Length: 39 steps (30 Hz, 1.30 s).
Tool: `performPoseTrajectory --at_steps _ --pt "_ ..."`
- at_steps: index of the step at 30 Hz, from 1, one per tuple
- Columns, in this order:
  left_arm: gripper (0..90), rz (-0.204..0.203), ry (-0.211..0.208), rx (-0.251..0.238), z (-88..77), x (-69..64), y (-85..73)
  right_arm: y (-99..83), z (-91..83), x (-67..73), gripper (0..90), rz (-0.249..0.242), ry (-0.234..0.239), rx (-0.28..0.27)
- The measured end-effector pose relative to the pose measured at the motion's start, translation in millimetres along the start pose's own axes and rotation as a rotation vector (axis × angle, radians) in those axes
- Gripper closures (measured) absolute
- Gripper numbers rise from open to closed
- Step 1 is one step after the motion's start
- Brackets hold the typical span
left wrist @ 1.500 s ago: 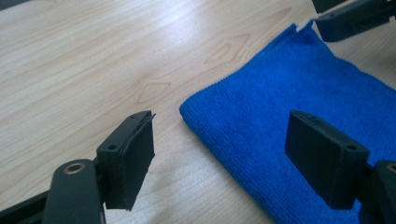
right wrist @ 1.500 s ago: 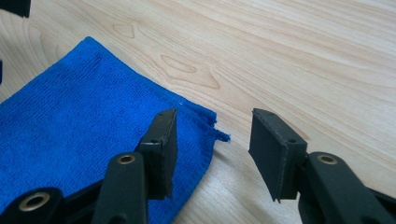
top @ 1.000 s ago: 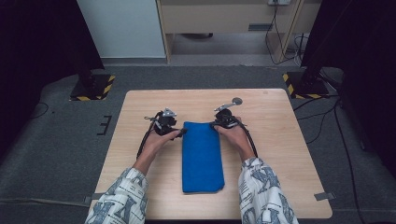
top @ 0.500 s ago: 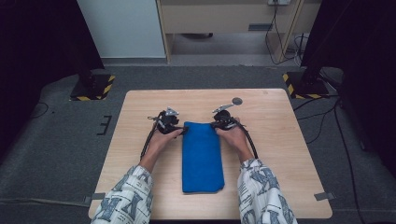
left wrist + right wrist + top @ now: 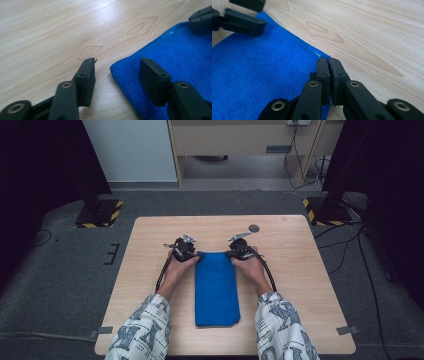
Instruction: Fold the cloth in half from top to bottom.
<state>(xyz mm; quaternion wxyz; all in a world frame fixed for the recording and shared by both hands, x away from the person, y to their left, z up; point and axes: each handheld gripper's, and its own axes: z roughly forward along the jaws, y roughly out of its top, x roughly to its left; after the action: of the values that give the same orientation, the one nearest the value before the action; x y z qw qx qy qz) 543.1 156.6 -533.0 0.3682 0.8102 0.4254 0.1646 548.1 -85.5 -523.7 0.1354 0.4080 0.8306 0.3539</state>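
Observation:
A folded blue towel [image 5: 215,285] lies lengthwise on the wooden table [image 5: 300,270]. My left gripper [image 5: 192,252] is at the towel's far left corner. In the left gripper view the gripper [image 5: 117,63] is open, and its jaws, which have just been closing, straddle that corner of the towel [image 5: 180,50] without pressing it. My right gripper [image 5: 235,252] sits at the far right corner. In the right gripper view the gripper [image 5: 328,60] is shut, pinching the edge of the towel [image 5: 262,57]. The left gripper [image 5: 242,21] shows beyond it.
A small dark round spot [image 5: 254,227] marks the table just beyond the right gripper. On the floor behind the table stand two black posts on yellow-and-black striped bases [image 5: 97,215] [image 5: 325,210]. Cables trail from both grippers along the forearms.
The left gripper has slid right and down onto the towel's far left corner. The right hand has stayed at the far right corner.

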Motion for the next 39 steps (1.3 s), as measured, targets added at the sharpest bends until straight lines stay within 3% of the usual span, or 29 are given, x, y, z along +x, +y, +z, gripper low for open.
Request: performPoseTrajectory --at_steps 4,10,12,26,39 --pt "57.4 0.020 -0.009 0.006 -0.2 -4.0 1.2 1.9 -1.6 1.8 87.6 0.001 0.002 -0.010" --pt "82.0 0.010 -0.045 0.001 0.1 -7.0 1.9 4.7 -6.5 1.0 87.8 -0.002 0.003 -0.037" --pt "85.5 0.020 -0.046 -0.001 -0.7 -8.3 2.9 6.1 -9.3 1.0 87.8 -0.006 0.005 -0.045" --pt "86.8 0.009 -0.028 -0.105 -28.4 -13.5 27.4 15.7 -32.0 -1.9 88.2 0.016 -0.005 -0.106" --pt "87.4 0.045 -0.025 -0.116 -38.6 -23.8 45.6 21.1 -51.7 -9.5 88.4 0.021 -0.019 -0.142"
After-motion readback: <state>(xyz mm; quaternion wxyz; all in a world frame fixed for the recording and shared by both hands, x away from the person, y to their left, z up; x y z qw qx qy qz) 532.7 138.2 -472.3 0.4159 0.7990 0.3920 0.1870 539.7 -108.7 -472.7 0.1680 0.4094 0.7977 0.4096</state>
